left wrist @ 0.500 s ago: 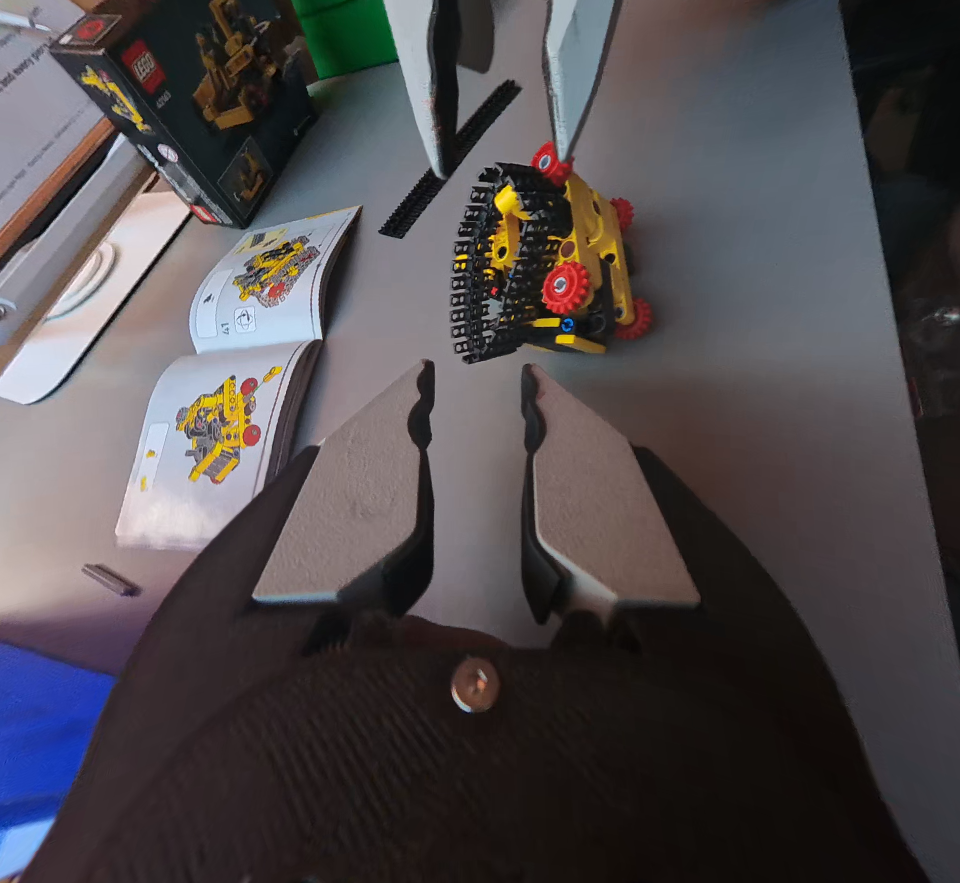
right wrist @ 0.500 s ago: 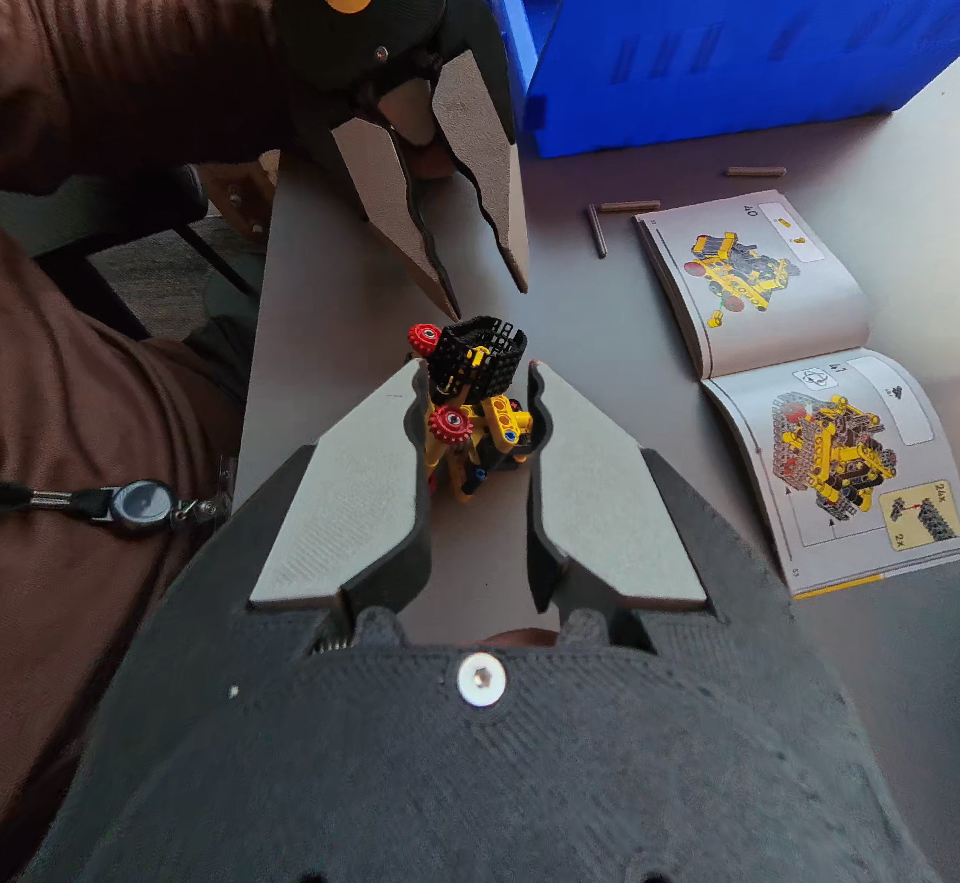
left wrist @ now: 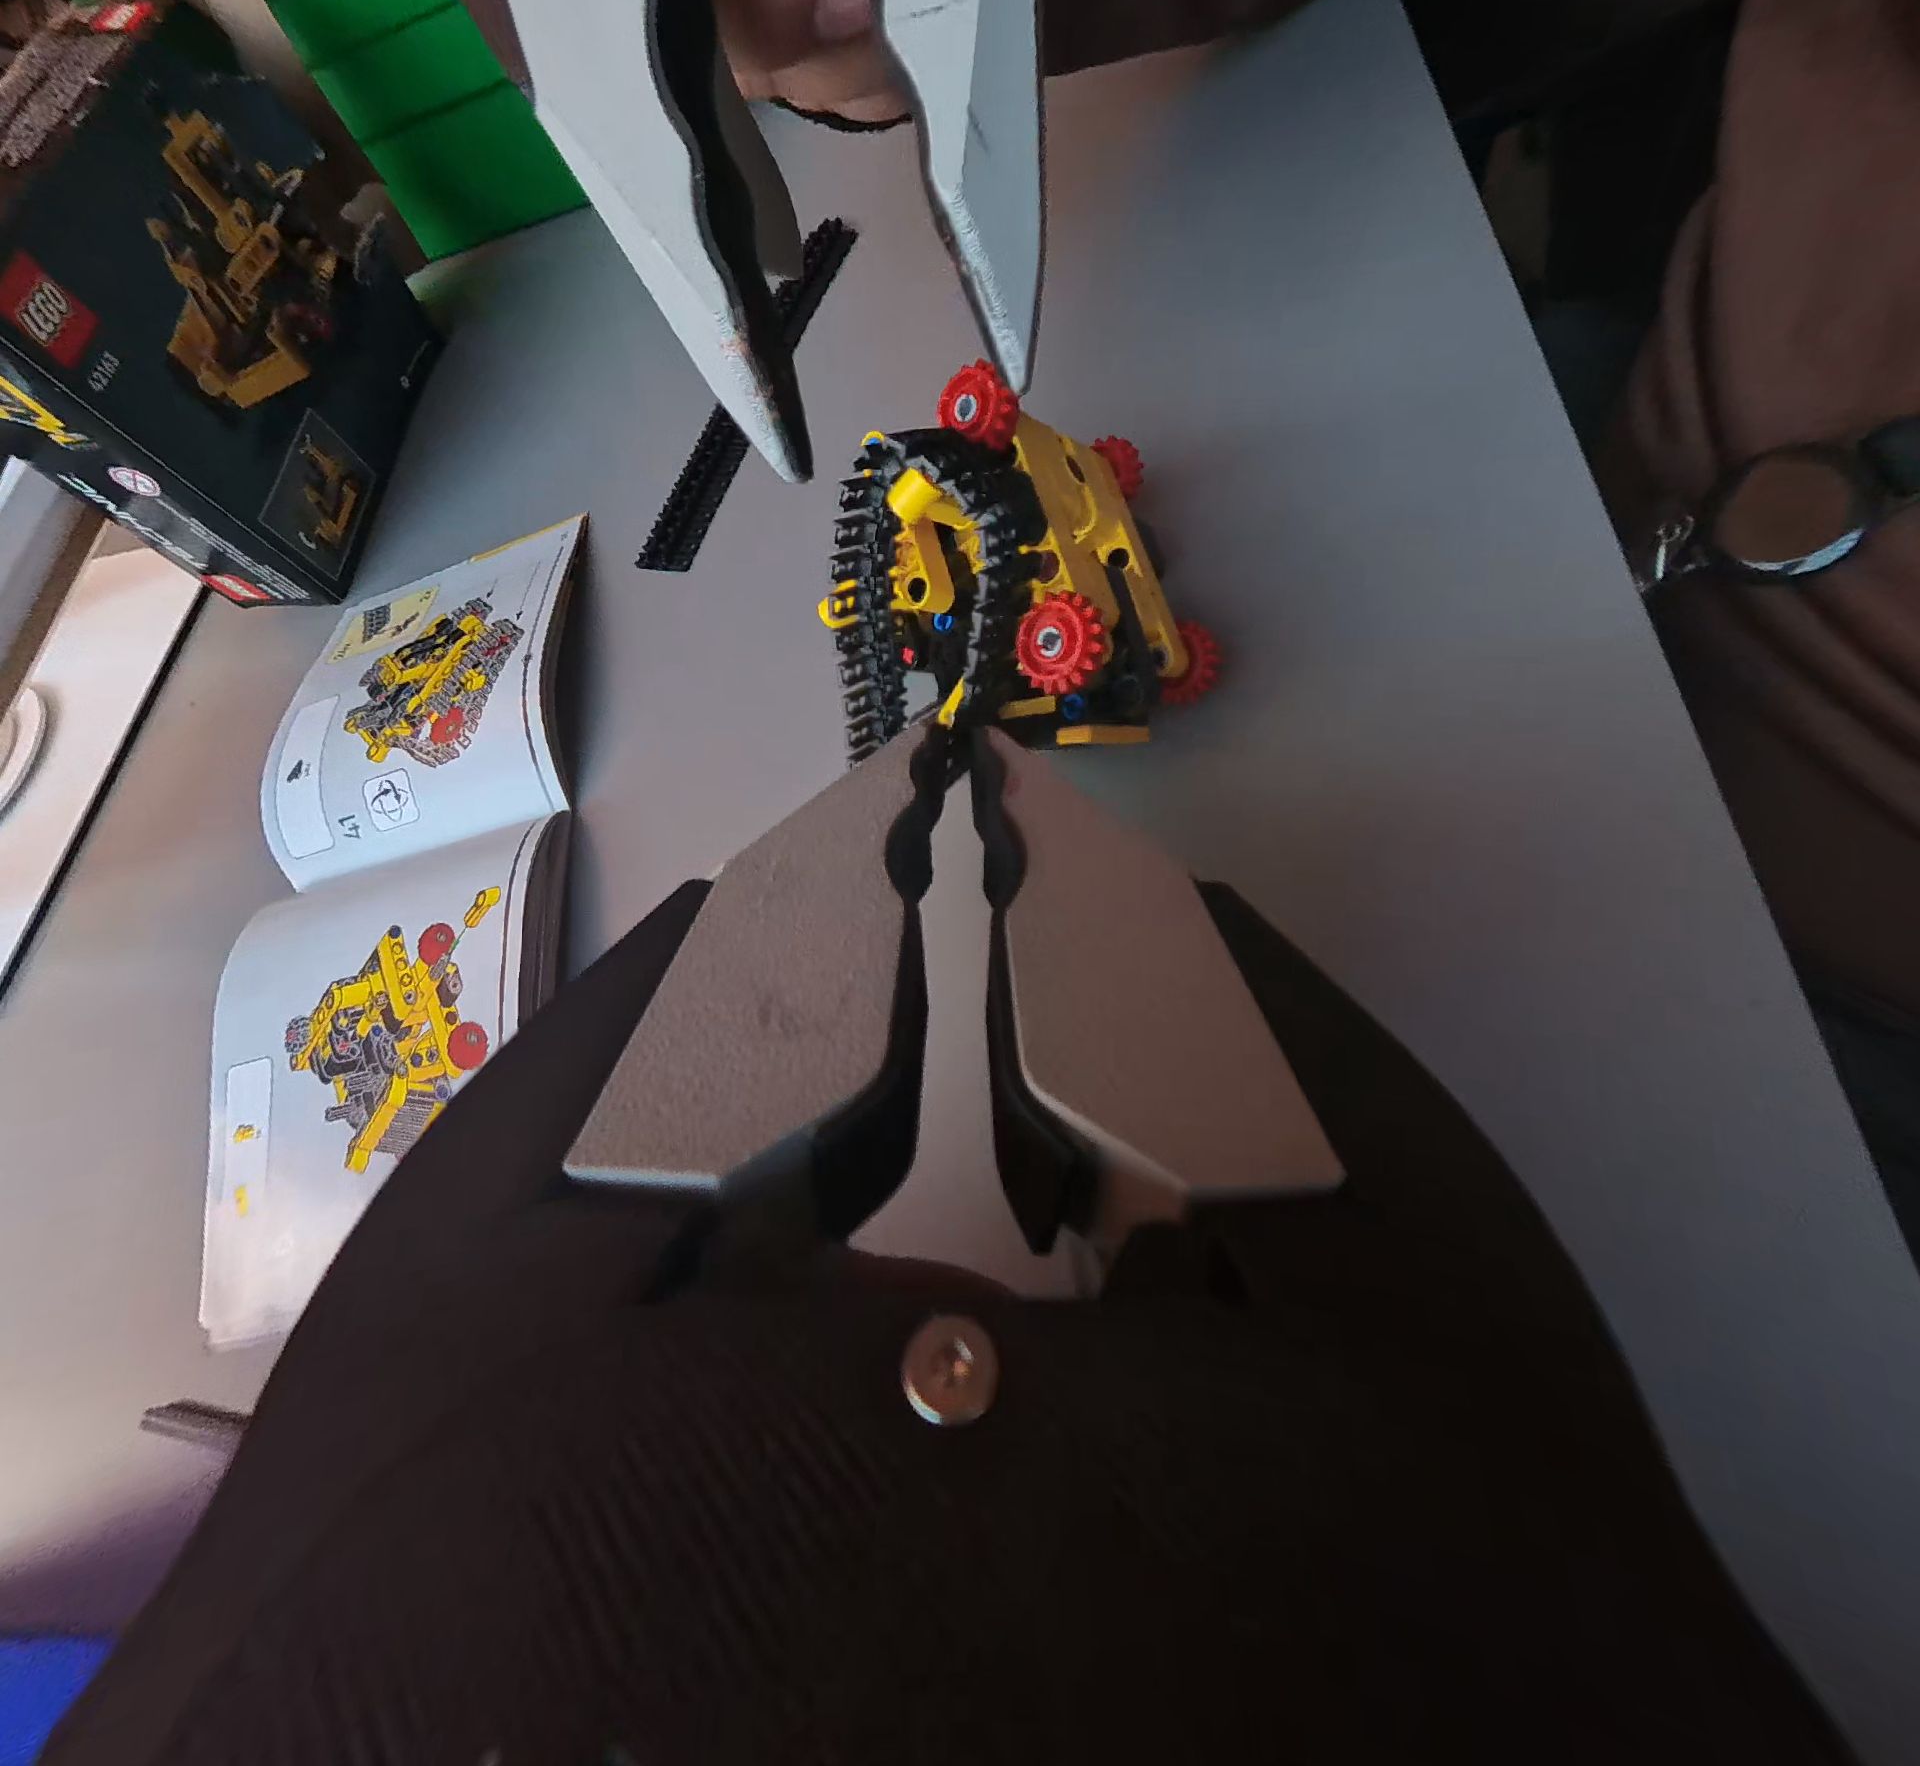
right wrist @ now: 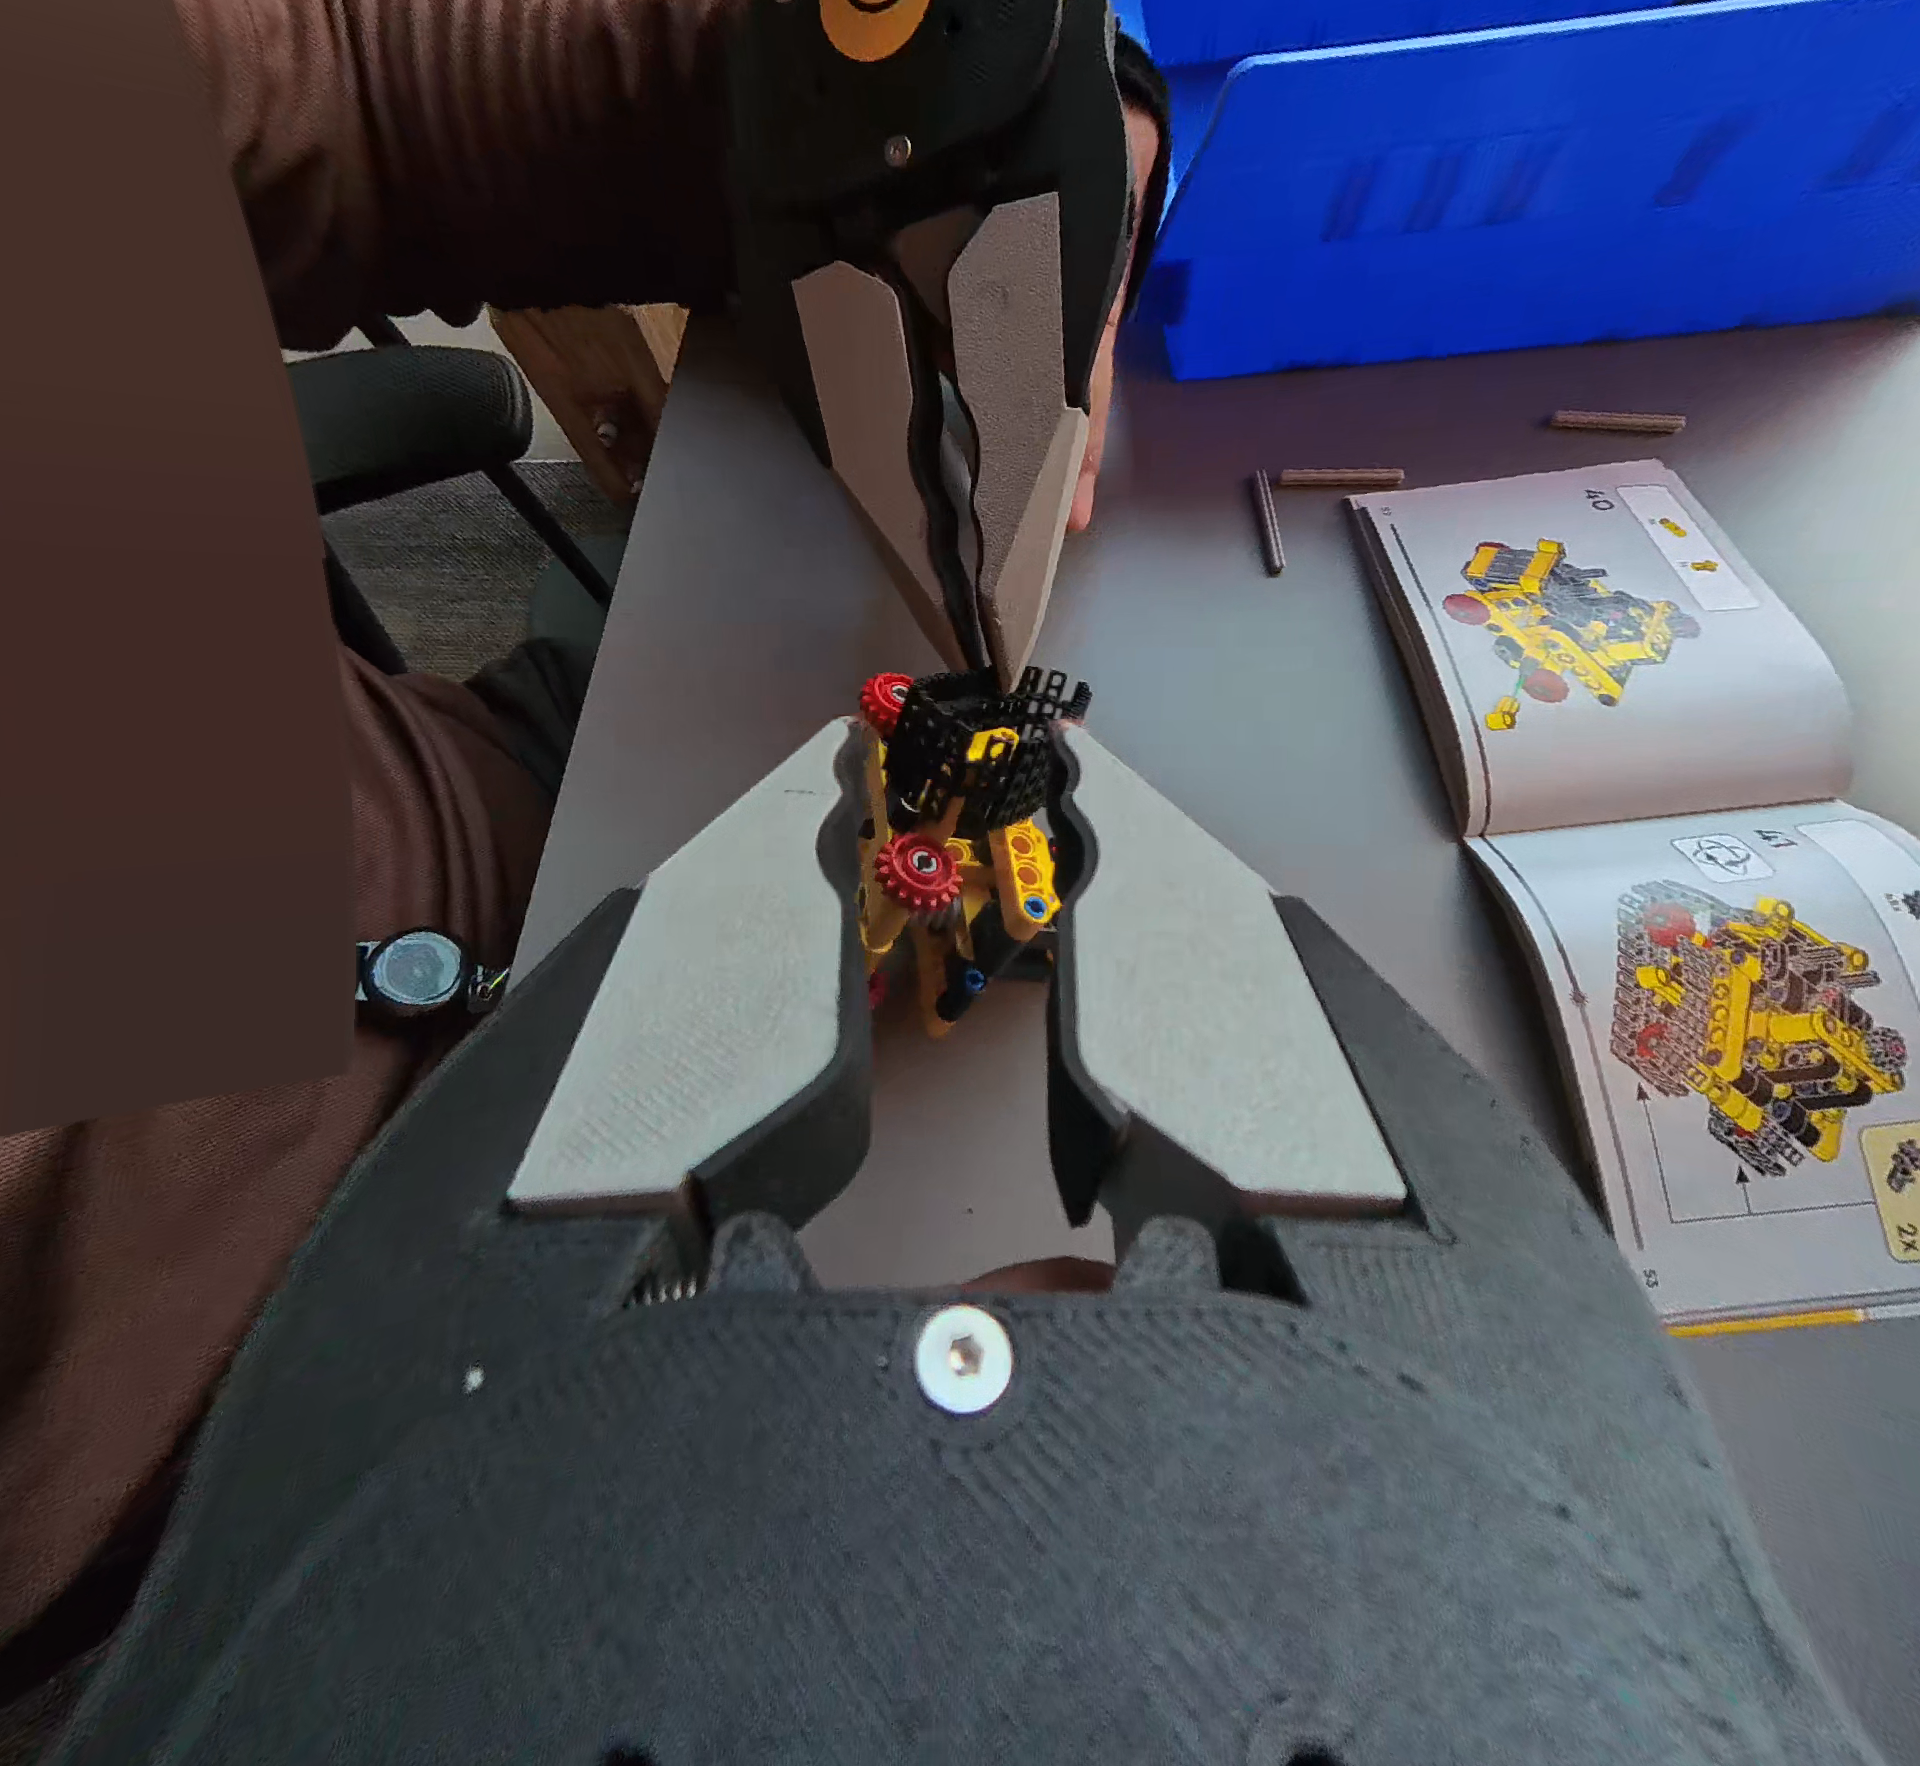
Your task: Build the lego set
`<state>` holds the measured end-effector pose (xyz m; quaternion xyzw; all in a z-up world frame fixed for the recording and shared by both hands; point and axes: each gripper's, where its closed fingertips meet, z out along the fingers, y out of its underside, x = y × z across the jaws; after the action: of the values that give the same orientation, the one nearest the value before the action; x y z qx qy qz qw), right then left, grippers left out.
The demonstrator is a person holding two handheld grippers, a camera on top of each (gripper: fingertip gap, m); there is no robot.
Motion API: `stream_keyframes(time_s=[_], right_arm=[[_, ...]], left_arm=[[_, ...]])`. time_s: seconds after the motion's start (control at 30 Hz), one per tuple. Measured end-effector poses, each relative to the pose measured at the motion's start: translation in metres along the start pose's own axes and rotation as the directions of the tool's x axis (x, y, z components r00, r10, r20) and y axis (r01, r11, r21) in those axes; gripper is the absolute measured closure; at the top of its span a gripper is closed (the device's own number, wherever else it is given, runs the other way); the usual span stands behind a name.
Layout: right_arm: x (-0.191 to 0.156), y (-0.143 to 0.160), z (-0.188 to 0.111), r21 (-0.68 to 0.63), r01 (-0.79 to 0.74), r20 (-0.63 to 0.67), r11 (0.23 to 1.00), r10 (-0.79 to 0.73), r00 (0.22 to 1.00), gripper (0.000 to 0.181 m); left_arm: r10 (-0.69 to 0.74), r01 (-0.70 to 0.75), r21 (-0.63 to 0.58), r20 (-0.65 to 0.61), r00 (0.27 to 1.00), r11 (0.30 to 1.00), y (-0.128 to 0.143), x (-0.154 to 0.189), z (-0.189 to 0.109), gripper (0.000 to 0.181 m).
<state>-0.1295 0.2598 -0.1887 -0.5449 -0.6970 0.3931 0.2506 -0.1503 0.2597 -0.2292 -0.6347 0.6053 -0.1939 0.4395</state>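
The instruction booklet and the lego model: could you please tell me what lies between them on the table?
In the left wrist view, only bare grey table separates the booklet from the model.
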Motion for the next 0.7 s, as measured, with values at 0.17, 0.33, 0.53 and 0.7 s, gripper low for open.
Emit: stream_keyframes(time_s=[0.17,0.33,0.53,0.7], right_arm=[[0.0,0.002,0.0,-0.033,0.029,-0.002,0.999,-0.029,1.0,0.149],[-0.005,-0.002,-0.001,-0.066,0.098,0.002,0.993,-0.098,0.995,0.148],[-0.007,0.0,0.001,-0.164,0.236,0.04,0.958,-0.233,0.972,0.153],[-0.007,0.006,-0.001,-0.208,0.299,0.128,0.931,-0.277,0.952,0.164]], left_arm=[[-0.051,0.051,-0.013,-0.061,0.997,0.999,-0.006,0.004,-0.004,0.181],[-0.176,0.163,-0.149,-0.081,0.981,0.975,-0.008,0.001,-0.01,0.181],[-0.399,0.37,-0.238,-0.084,0.913,0.898,-0.019,0.001,-0.007,0.181],[-0.482,0.451,-0.238,-0.087,0.872,0.86,-0.029,-0.001,-0.006,0.181]])
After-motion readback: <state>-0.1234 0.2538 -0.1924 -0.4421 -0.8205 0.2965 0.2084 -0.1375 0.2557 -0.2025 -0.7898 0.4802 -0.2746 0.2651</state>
